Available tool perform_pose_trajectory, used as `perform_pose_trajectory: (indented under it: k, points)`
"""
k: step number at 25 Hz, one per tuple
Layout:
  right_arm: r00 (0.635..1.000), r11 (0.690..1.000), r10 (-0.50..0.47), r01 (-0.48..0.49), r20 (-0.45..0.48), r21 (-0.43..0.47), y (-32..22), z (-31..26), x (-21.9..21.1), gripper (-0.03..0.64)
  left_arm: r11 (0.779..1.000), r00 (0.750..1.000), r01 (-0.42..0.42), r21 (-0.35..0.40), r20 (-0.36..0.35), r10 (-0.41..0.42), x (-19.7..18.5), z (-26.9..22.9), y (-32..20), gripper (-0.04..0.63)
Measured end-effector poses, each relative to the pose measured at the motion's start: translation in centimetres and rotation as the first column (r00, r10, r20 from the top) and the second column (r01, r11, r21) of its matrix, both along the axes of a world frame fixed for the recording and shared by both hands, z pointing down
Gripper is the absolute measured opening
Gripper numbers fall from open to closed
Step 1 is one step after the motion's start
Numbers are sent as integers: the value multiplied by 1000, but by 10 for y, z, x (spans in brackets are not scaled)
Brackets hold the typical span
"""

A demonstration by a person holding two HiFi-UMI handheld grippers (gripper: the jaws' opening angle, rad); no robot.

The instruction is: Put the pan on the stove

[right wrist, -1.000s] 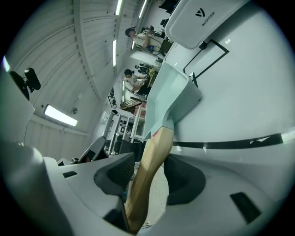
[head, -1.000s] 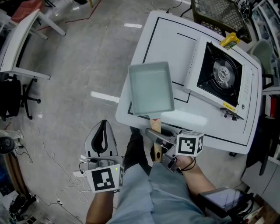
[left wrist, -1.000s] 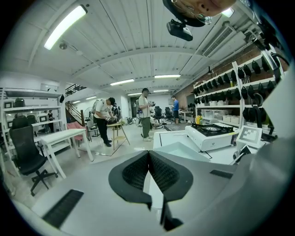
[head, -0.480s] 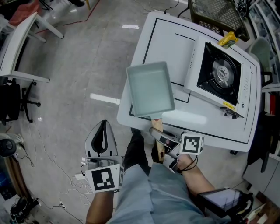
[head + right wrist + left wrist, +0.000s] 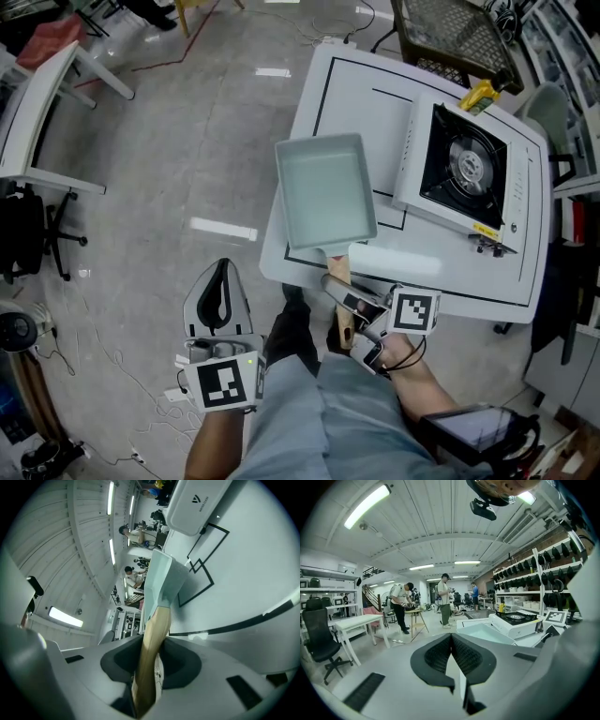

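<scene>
A pale green rectangular pan (image 5: 326, 192) sits on the white table (image 5: 356, 84), overhanging its near left edge, with its wooden handle (image 5: 337, 274) pointing toward me. My right gripper (image 5: 349, 305) is shut on that handle; in the right gripper view the handle (image 5: 152, 639) runs between the dark pads up to the pan (image 5: 161, 581). The portable gas stove (image 5: 469, 169) stands at the table's far right, its burner bare. My left gripper (image 5: 220, 281) hangs over the floor left of the table, shut with nothing in it, its pads (image 5: 436, 656) together.
A yellow item (image 5: 478, 94) lies just behind the stove. A black wire basket (image 5: 450, 33) stands past the table. A white bench (image 5: 37, 103) and an office chair (image 5: 28, 225) are at far left, with cables on the floor. People stand at a far table (image 5: 410, 609).
My right gripper's jaws, wide around the wooden handle a second ago, have closed onto it. The pan and the left gripper stay about where they were.
</scene>
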State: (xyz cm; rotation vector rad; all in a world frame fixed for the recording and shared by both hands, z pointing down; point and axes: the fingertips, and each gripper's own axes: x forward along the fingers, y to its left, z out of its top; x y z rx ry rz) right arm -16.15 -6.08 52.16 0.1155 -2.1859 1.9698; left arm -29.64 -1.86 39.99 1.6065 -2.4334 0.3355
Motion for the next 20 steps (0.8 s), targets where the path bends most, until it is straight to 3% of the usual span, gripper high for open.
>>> perform_pose_trajectory:
  k: [9,16,20]
  points:
    - [996,997,51,-55,74,56,-23,-74,-43,130,993,999,-53,103,13,52,-35,-49,-30,18]
    - [987,982,120,-133,104,132,-54,-120,-75,130,969,990,-139,206,42,133,-65,-92,-65,18]
    - [980,976,154,-170,125,133,-63,-131,-84,130,958,984,-177,227,56,169,-75,-102,-82,18]
